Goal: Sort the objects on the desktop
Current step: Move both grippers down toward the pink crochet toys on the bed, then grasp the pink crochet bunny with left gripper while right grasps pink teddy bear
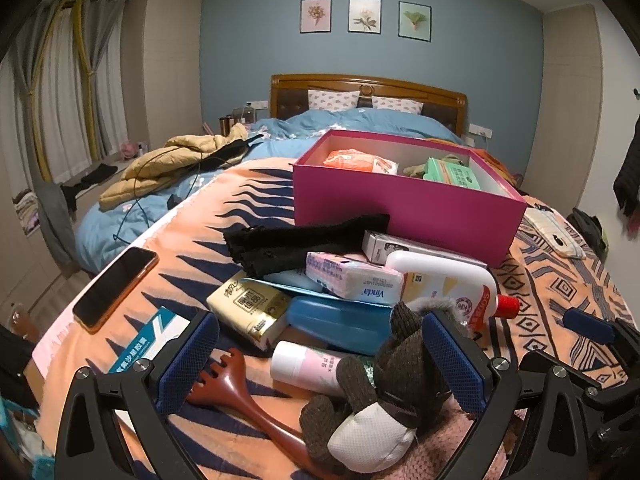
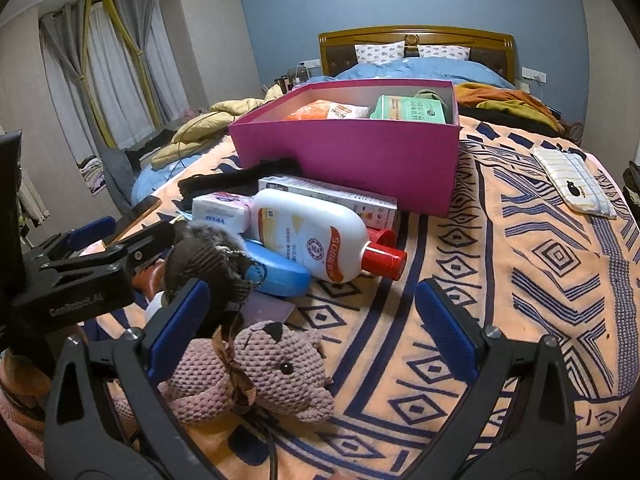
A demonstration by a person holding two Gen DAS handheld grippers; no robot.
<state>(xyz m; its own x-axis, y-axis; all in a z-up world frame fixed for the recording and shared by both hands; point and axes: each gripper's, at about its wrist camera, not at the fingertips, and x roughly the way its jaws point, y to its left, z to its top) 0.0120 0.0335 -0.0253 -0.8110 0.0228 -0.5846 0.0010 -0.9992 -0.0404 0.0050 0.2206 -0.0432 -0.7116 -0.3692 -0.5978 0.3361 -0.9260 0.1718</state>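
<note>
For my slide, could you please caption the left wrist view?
Open left gripper straddles a brown knitted plush toy before the magenta cardboard box.

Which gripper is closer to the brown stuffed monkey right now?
Left. The left gripper brackets the brown stuffed monkey between open fingers; the right gripper sits open to its right, over the pink knitted bear.

Left wrist view: set low and close over the near edge of the clutter pile, facing up the bed toward the pink box (image 1: 408,196), with the headboard (image 1: 368,92) straight behind that box. Right wrist view: also low, placed to the right of the pile and looking at the same pink box (image 2: 348,152) from slightly further right — headboard (image 2: 416,46) again beyond it. Shared by both: the box, the white bottle (image 1: 444,284) (image 2: 308,236) lying before it, the patterned blanket (image 1: 560,280) (image 2: 520,280) — and each other's gripper at the frame edge.
</note>
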